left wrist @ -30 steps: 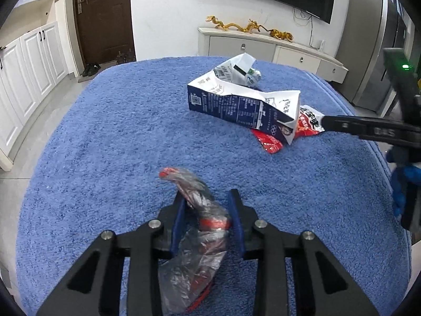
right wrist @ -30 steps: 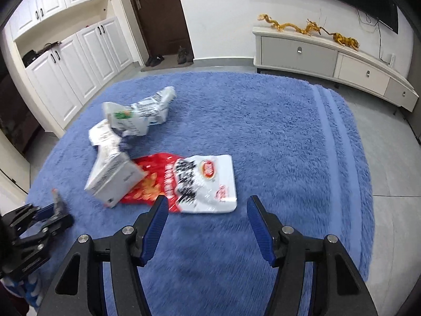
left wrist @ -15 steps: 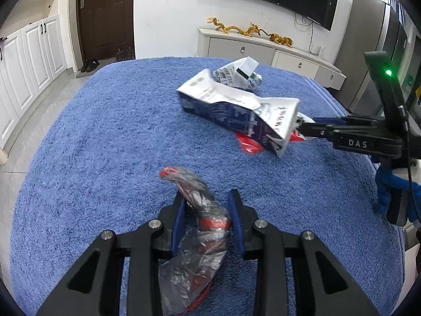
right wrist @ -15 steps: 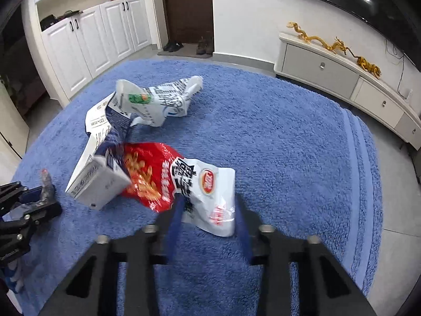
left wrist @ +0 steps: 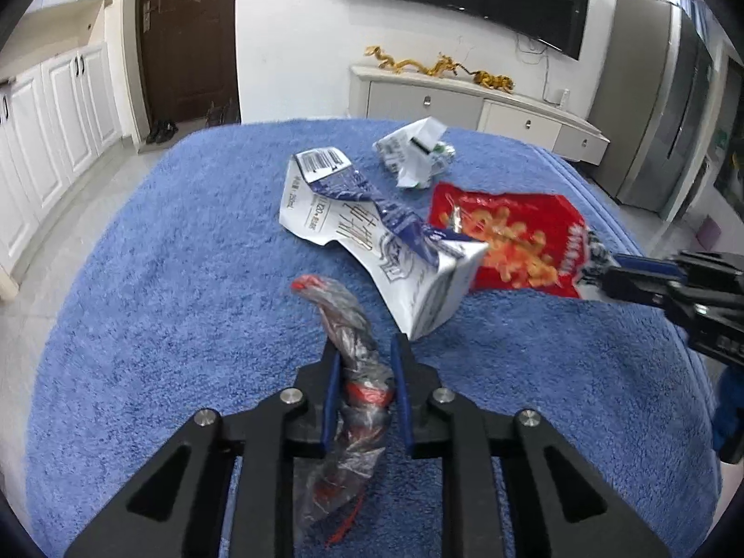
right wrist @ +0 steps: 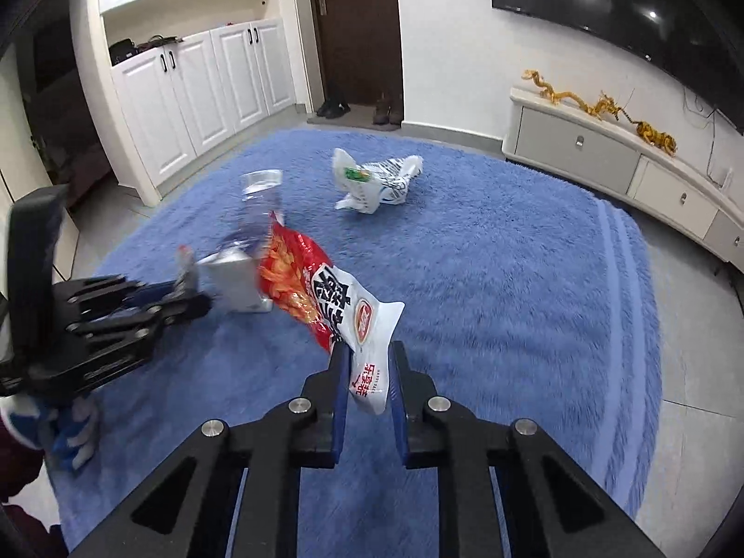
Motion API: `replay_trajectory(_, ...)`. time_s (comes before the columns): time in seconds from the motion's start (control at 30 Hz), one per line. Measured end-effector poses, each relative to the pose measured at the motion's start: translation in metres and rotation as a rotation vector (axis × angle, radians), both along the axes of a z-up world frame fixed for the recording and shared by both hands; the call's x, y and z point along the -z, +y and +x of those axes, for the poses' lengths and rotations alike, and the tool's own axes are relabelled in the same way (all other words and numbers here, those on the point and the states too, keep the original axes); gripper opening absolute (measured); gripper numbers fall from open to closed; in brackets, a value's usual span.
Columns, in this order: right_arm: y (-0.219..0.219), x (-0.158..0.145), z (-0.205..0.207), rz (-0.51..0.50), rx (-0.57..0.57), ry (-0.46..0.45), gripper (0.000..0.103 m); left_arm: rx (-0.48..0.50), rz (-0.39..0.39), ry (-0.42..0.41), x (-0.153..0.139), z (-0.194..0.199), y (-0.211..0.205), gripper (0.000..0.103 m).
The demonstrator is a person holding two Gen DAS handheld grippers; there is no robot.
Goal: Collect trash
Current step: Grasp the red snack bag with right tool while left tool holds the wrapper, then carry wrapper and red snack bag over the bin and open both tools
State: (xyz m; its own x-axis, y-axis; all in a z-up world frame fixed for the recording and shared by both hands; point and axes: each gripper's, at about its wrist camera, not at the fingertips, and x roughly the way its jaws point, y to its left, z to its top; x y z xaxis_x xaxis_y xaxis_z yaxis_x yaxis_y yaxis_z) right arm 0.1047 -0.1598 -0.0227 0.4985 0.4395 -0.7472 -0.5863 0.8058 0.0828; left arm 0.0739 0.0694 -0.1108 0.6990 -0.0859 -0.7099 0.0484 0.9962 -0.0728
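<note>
Here the blue rug [right wrist: 488, 279] carries the rest: the flattened milk carton [left wrist: 390, 251] lies mid-frame in the left wrist view, its long axis running upper left to lower right, nearer end just beyond the left gripper [left wrist: 363, 362]. That gripper's jaws are closing on a twisted plastic wrapper [left wrist: 353, 353]. The right gripper [right wrist: 367, 362] is closing too — pinching the white end of the red snack bag [right wrist: 321, 297], which hangs up-left, clear of the rug.
</note>
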Motion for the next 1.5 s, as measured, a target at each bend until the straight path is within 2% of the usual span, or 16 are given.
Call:
replay_trajectory(0.07,-0.004,-0.009,-0.014,0.018,0.014,-0.012,0.016,0.010,0.013,-0.023,-0.005,-0.008,-0.003,0.018)
replay_trajectory(0.43,-0.056,-0.050,-0.091,0.083,0.110,-0.093,0.016,0.053,-0.057,-0.100,-0.049,-0.049,-0.007,0.018)
replay_trajectory(0.63,-0.096,-0.068,-0.132,0.137,0.184,-0.136,0.016,0.118,-0.074,-0.131,-0.073,-0.067,-0.030,0.018)
replay_trajectory(0.8,-0.137,-0.077,-0.159,0.186,0.274,-0.173,0.016,0.186,-0.059,-0.147,-0.088,-0.071,-0.068,0.018)
replay_trajectory(0.97,-0.186,-0.075,-0.185,0.211,0.387,-0.199,0.016,0.291,-0.038,-0.147,-0.098,-0.074,-0.120,0.018)
replay_trajectory(1.1,-0.232,-0.062,-0.203,0.227,0.506,-0.191,0.016,0.413,-0.007,-0.130,-0.098,-0.075,-0.181,0.018)
replay_trajectory(1.17,-0.252,-0.052,-0.212,0.197,0.573,-0.186,0.016,0.484,0.017,-0.118,-0.094,-0.076,-0.216,0.018)
replay_trajectory(1.37,-0.302,-0.011,-0.233,0.087,0.756,-0.136,0.016,0.713,0.055,-0.021,-0.070,-0.077,-0.333,0.018)
replay_trajectory(1.5,-0.335,0.025,-0.236,0.097,0.849,-0.055,0.016,0.824,0.078,0.082,-0.045,-0.071,-0.409,0.018)
